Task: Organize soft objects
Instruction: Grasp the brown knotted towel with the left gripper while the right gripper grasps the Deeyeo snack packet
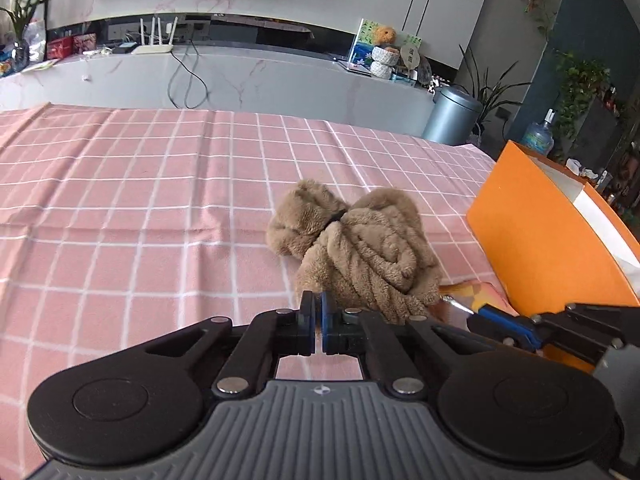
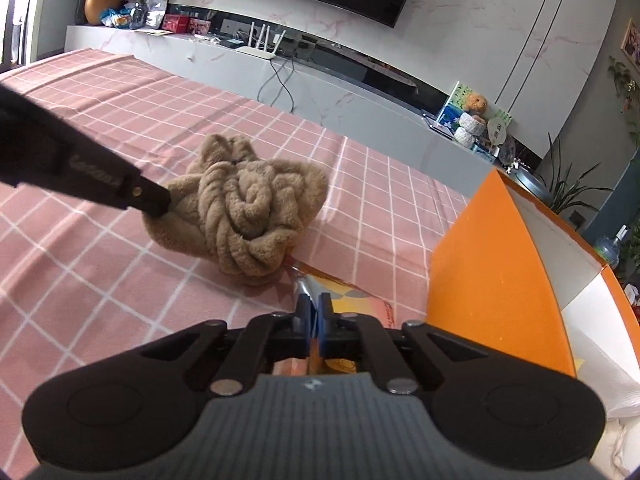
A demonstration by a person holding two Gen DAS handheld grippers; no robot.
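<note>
Left wrist view: The left hand-held gripper (image 1: pixel 318 312) sits at lower centre of the frame with its jaws pressed together, and a tuft of tan fibre shows between the blue pads, so it pinches the near edge of the plush towel (image 1: pixel 356 240). The towel is a tan, fleecy bundle, twisted into rope-like folds and cinched by a dark band near its upper left lobe. It lies on the desk (image 1: pixel 120 200), which carries a pink cloth with a white grid. Right of the towel stands an orange box (image 1: pixel 536 232) with a white interior, near but not touching. At lower right, the right hand-held gripper (image 1: pixel 476 311) enters the frame, its tip on a flat printed packet (image 1: pixel 476 292) that lies just beside the towel's right edge.

Right wrist view: The right hand-held gripper (image 2: pixel 315 308) occupies lower centre with its jaws pressed together on the edge of the printed packet (image 2: pixel 352 296), which is orange and yellow with a shiny strip. The plush towel (image 2: pixel 248 216) lies at centre left on the desk (image 2: pixel 100 272), touching the packet's far end. The left hand-held gripper (image 2: pixel 164 204) reaches in from the left edge, its tip buried in the towel's left side. The orange box (image 2: pixel 492 280) fills the right side.
</note>
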